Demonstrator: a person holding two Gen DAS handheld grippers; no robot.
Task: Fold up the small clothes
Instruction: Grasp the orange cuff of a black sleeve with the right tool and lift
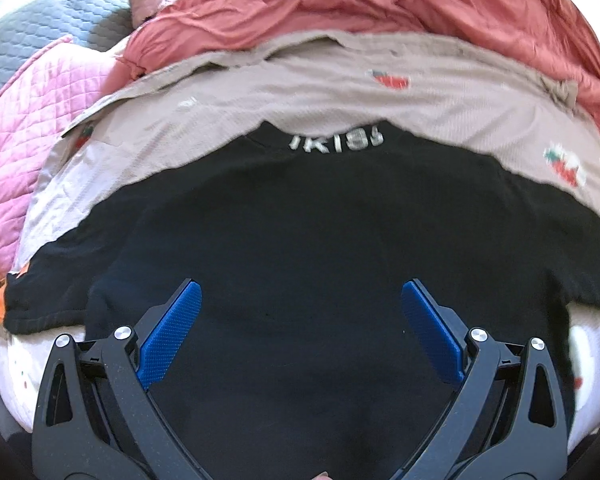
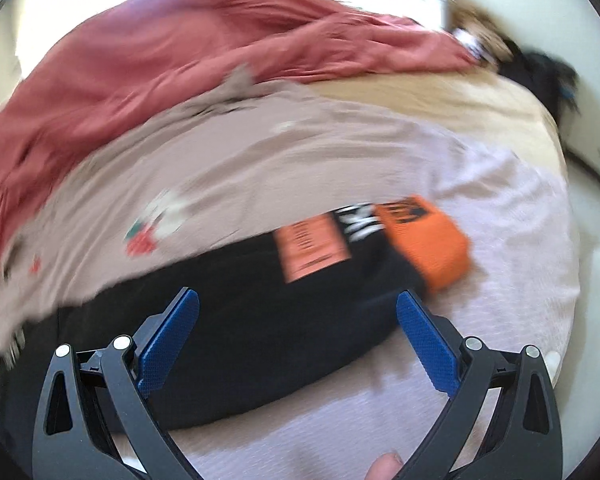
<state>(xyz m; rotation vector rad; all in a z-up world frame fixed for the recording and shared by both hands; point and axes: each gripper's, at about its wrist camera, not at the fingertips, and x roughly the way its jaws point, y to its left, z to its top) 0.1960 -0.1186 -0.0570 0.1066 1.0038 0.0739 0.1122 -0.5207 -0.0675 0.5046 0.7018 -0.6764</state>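
Grippers, left (image 1: 301, 304) and right (image 2: 298, 310), both wide open and empty over black shirt (image 1: 300, 240); folding seemingly not started; next, likely pinch an edge

The left gripper (image 1: 301, 294) has its two blue fingers (image 1: 172, 332) spread wide with nothing between them, and the right gripper (image 2: 298, 304) is spread the same way, a fingertip (image 2: 384, 466) showing at its base.
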